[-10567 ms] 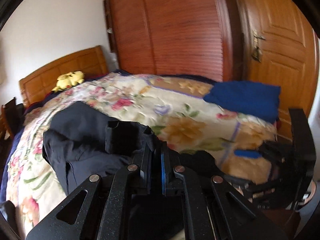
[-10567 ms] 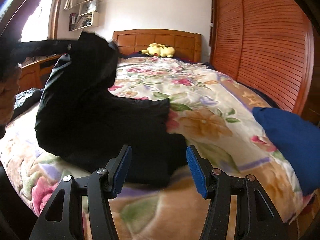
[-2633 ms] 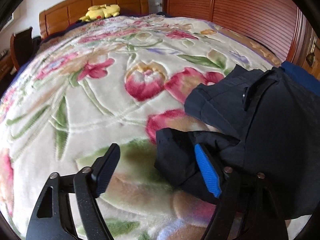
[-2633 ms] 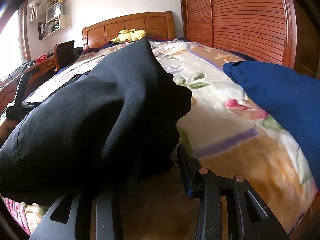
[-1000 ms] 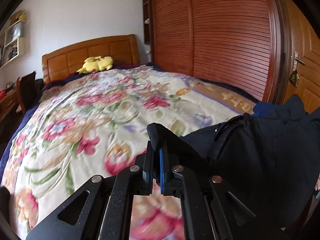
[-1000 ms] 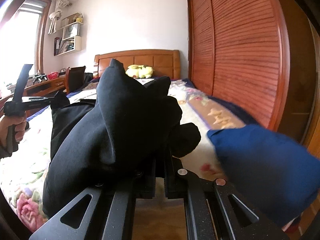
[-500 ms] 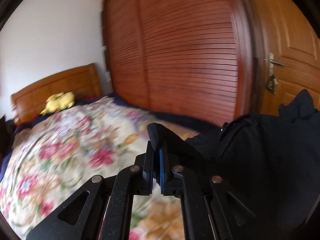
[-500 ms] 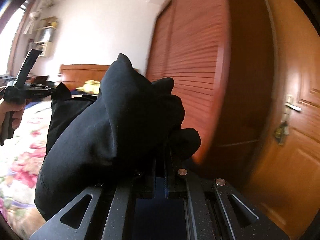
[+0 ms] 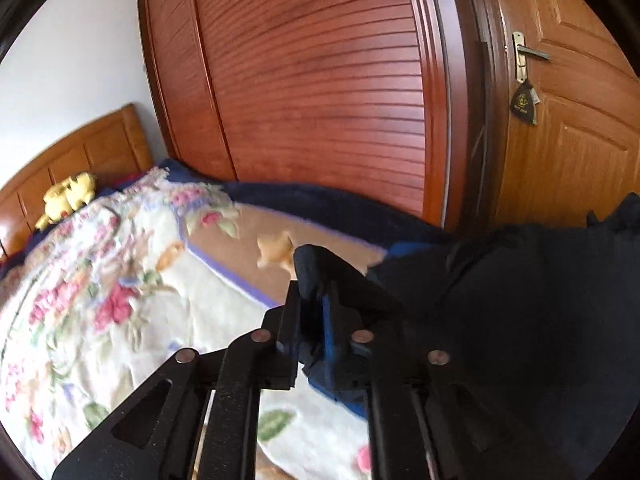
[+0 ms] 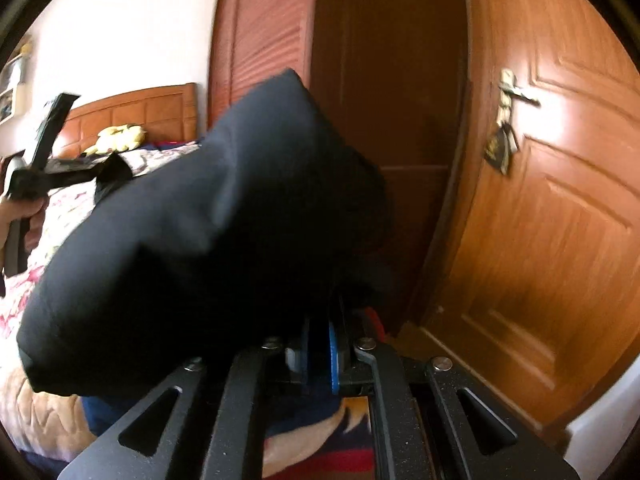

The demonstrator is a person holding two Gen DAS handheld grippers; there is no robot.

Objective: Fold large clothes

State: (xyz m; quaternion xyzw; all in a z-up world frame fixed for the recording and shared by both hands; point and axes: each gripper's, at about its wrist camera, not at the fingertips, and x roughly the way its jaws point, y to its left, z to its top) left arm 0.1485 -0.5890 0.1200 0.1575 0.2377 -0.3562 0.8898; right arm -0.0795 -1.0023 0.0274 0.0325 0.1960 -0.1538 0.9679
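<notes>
A: Where are the black clothes (image 10: 192,216)?

B: Up in the air, by the corner of the bed (image 9: 132,280). They hang between the two grippers. From the right one they look like a big dark lump that fills the middle of the view.

A: What is the left gripper (image 9: 310,316) doing?

B: It has a fold of the black cloth between its jaws. The jaws have just been opening a little, so there is a thin gap, but the cloth is still caught there and the blue pad (image 9: 329,340) is right against it.

A: And the right gripper (image 10: 320,344)?

B: Its jaws are almost pressed together, pinching the cloth. The cloth spills over the top and hides the tips.

A: Can you see a hand?

B: Yes, a hand (image 10: 18,210) at the far left of the right view, wrapped round the handle of the other gripper.

A: What else is there?

B: A yellow soft toy (image 9: 68,198) by the headboard (image 9: 80,156), a brown wardrobe (image 9: 316,92) and a door (image 10: 560,208) with a handle. Something blue (image 9: 408,248) lies on the flowery blanket, partly under the black cloth
</notes>
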